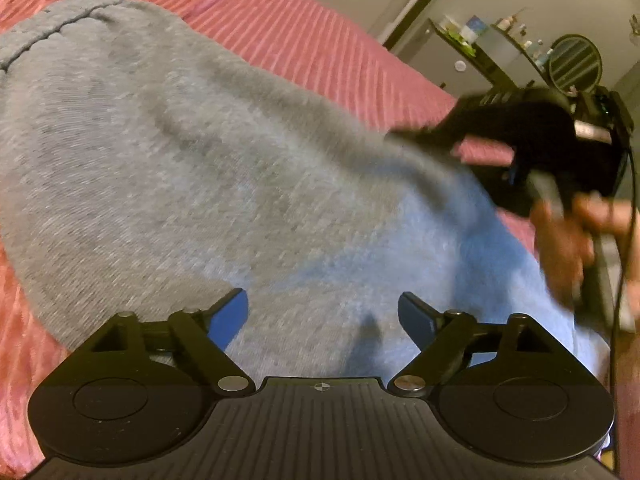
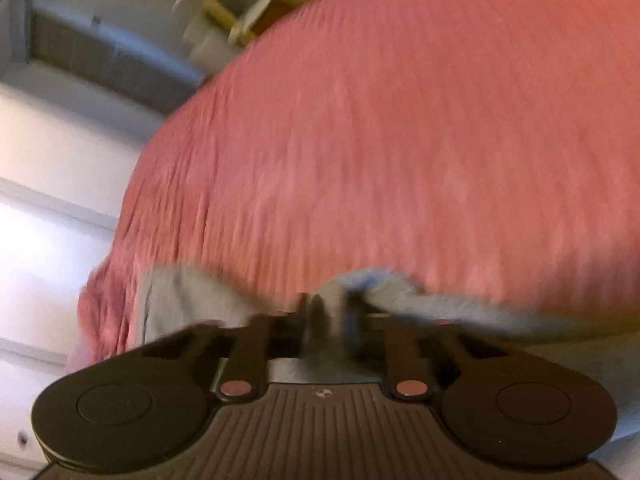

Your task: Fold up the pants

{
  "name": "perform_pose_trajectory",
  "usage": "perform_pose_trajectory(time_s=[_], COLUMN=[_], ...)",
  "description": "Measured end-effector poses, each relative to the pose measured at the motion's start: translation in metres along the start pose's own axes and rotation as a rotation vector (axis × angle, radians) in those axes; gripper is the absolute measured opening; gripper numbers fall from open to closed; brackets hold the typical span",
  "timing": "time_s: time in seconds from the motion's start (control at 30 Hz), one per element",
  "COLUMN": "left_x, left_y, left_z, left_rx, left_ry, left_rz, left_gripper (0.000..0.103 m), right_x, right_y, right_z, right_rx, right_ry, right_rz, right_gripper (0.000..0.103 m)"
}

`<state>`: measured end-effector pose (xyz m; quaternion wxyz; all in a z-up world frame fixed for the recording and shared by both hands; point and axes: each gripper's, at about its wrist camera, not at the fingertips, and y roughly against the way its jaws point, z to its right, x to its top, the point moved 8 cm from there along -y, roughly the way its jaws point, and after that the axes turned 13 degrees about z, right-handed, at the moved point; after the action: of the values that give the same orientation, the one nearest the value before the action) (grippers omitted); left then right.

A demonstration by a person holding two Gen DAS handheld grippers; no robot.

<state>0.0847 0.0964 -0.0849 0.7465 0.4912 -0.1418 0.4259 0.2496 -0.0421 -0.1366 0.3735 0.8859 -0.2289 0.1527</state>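
Pink bedspread (image 1: pixel 304 36) under grey pants (image 1: pixel 168 160) (right fingers (image 2: pixel 310 312) pinching them, left fingers (image 1: pixel 228 316) spread above).

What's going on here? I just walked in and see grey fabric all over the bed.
A person with a handheld gripper in each hand is folding grey pants on a pink bedspread. The right gripper is shut on a bunched edge of the pants and holds it raised off the bed. The left gripper is open above the spread cloth, gripping nothing. Both views are motion-blurred, and the fold is not finished.
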Motion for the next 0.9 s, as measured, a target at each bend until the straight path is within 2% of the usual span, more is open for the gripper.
perform_pose_trajectory(time_s=[0.07,0.1,0.13,0.2,0.27,0.33,0.4,0.47,0.53,0.57,0.6,0.67,0.7,0.73,0.77,0.8,0.87,0.9], left_x=[0.000,0.000,-0.001,0.000,0.001,0.001,0.001,0.002,0.001,0.001,0.000,-0.001,-0.002,-0.002,-0.002,-0.003,-0.004,-0.006], left_y=[-0.001,-0.001,-0.001,-0.001,-0.003,-0.004,-0.004,-0.004,-0.004,-0.005,-0.005,-0.005,-0.005,-0.006,-0.007,-0.007,-0.009,-0.010], left_z=[0.001,0.001,0.001,0.002,0.004,0.006,0.008,0.009,0.009,0.009,0.009,0.009,0.010,0.011,0.013,0.014,0.019,0.021], left_rx=[0.001,0.002,0.002,-0.002,-0.003,-0.006,-0.003,-0.005,-0.013,-0.014,-0.015,-0.018,-0.019,-0.020,-0.019,-0.020,-0.008,-0.001], left_ry=[-0.007,-0.012,-0.017,-0.016,-0.012,-0.013,-0.021,-0.016,-0.009,-0.011,-0.018,-0.031,-0.036,-0.039,-0.043,-0.050,-0.085,-0.110], left_rz=[0.001,0.001,0.002,0.000,0.001,0.000,0.001,0.004,0.011,0.013,0.015,0.019,0.022,0.024,0.025,0.027,0.030,0.031], left_gripper=[0.088,0.088,0.089,0.090,0.091,0.093,0.093,0.093,0.095,0.095,0.095,0.095,0.096,0.098,0.099,0.100,0.101,0.101], right_x=[0.032,0.048,0.058,0.065,0.059,0.037,0.002,-0.027,-0.040,-0.037,-0.029,-0.009,-0.002,-0.002,-0.006,-0.015,-0.038,-0.052], right_y=[0.011,0.020,0.026,0.035,0.053,0.070,0.079,0.078,0.067,0.060,0.057,0.069,0.084,0.098,0.113,0.130,0.159,0.168], right_z=[0.006,0.009,0.013,0.018,0.009,-0.006,-0.011,-0.006,0.008,0.019,0.027,0.039,0.039,0.035,0.032,0.031,0.041,0.053], right_rx=[0.037,0.029,-0.014,-0.095,-0.076,-0.043,0.030,0.036,-0.039,-0.123,-0.194,-0.303,-0.315,-0.275,-0.211,-0.158,-0.102,-0.091], right_ry=[-0.062,-0.045,-0.027,-0.023,0.027,0.131,0.140,0.134,0.189,0.234,0.272,0.262,0.212,0.175,0.139,0.111,0.090,0.062], right_rz=[0.140,0.238,0.291,0.309,0.327,0.288,0.177,0.087,0.063,0.093,0.145,0.283,0.348,0.382,0.410,0.425,0.404,0.362], right_gripper=[0.010,0.010,0.011,0.014,0.014,0.014,0.016,0.016,0.016,0.016,0.015,0.017,0.029,0.043,0.076,0.092,0.092,0.092])
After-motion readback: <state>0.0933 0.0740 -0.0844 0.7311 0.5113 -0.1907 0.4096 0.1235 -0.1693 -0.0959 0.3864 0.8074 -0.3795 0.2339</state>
